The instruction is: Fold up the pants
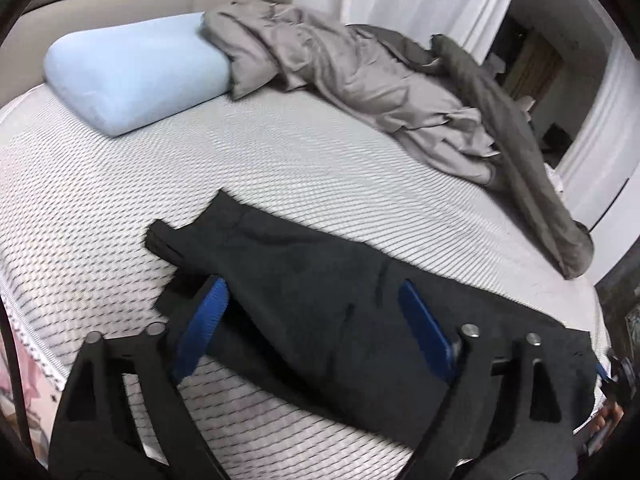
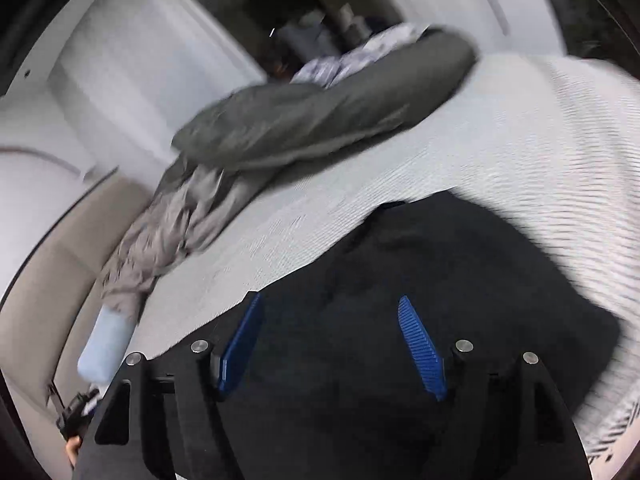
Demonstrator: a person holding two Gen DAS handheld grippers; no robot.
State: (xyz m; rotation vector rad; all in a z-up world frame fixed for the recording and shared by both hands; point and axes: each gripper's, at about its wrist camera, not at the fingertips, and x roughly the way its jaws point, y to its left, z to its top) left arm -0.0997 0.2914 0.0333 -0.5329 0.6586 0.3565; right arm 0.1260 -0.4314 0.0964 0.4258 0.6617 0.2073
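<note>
The black pants (image 1: 320, 280) lie flat on the striped mattress (image 1: 280, 152) as a long band, running from the middle left to the near right edge. My left gripper (image 1: 312, 284) hovers above them, open, its blue pads (image 1: 208, 320) wide apart with nothing pressed between them. The right wrist view is blurred. There the pants (image 2: 440, 280) form a broad dark patch under my right gripper (image 2: 330, 298), which is open too, with its pads (image 2: 420, 344) clear of the cloth.
A light blue pillow (image 1: 132, 76) lies at the head of the bed. A crumpled grey duvet (image 1: 360, 80) runs along the far side, and in the right wrist view the duvet (image 2: 320, 120) lies beyond the pants. White wardrobe doors (image 1: 600, 140) stand beyond the bed.
</note>
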